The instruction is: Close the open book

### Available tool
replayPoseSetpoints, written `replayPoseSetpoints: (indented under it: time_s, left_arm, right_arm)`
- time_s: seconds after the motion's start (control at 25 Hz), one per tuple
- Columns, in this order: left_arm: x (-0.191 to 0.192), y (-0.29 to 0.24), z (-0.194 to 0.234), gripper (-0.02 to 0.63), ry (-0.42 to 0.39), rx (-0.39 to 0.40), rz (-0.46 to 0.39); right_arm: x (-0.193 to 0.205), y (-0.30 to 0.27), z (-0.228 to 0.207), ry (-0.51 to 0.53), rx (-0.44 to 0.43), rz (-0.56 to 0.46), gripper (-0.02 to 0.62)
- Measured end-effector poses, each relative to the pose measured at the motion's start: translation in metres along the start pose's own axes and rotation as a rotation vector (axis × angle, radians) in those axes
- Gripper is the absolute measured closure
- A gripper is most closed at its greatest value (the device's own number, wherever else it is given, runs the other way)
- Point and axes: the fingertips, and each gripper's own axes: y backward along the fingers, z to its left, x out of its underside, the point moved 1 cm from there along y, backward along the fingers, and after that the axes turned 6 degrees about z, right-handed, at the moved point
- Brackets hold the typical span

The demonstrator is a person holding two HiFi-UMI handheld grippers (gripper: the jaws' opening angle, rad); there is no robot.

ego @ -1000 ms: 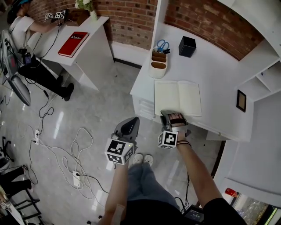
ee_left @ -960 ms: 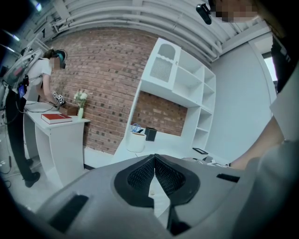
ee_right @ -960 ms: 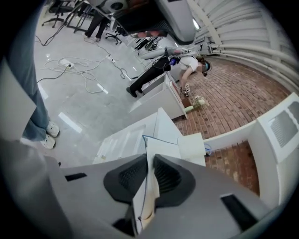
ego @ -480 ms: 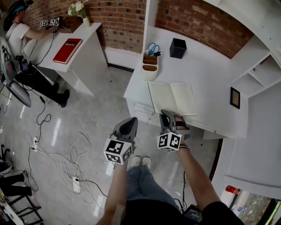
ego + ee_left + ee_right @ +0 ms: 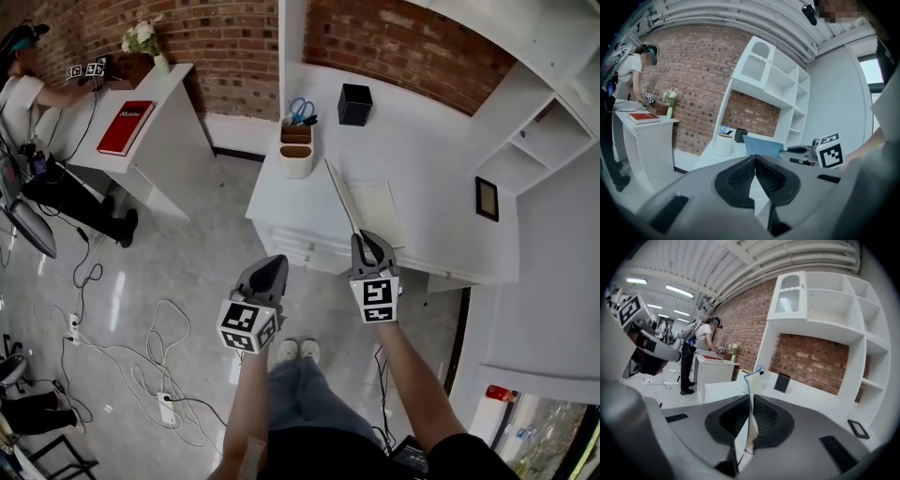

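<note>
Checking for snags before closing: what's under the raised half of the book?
The right gripper holds the raised half on edge. Beneath it only the book's flat half and bare white desk show; the spine strip is hidden.

bright, even light; fisheye-warped edges

The desk (image 5: 433, 169) right of the book (image 5: 380, 206) lies bare; cup (image 5: 295, 159), box (image 5: 354, 103) and frame (image 5: 487, 199) seem to stand well clear.
</note>
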Motion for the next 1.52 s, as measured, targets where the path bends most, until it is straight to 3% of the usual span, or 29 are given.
replayPoseSetpoints:
  time_s: [0.24,0.36,0.64,1.0,1.16,1.32,1.52]
  left_arm:
    - [-0.003,-0.013,-0.010,0.598,-0.009,0.036,0.014]
    - [-0.002,-0.020,-0.014,0.598,-0.010,0.051,0.021]
    - [-0.001,-0.037,-0.025,0.598,-0.016,0.092,0.034]
    - [0.001,-0.055,-0.024,0.598,-0.004,0.104,0.054]
    - [0.000,-0.062,-0.021,0.598,0.006,0.106,0.060]
    - [0.001,-0.070,-0.025,0.598,-0.011,0.117,0.070]
    - [-0.002,-0.075,-0.026,0.598,-0.026,0.126,0.068]
  right_arm:
    - [0.021,0.009,-0.039,-0.196,0.054,-0.003,0.571]
    - [0.038,0.012,-0.056,-0.243,0.080,0.025,0.571]
    - [0.076,0.007,-0.091,-0.216,0.119,0.146,0.535]
    - [0.125,-0.005,-0.124,-0.189,0.234,0.343,0.411]
    - [0.134,-0.009,-0.128,-0.141,0.237,0.409,0.383]
    - [0.147,-0.014,-0.128,-0.170,0.218,0.433,0.380]
    - [0.145,-0.013,-0.130,-0.203,0.212,0.394,0.380]
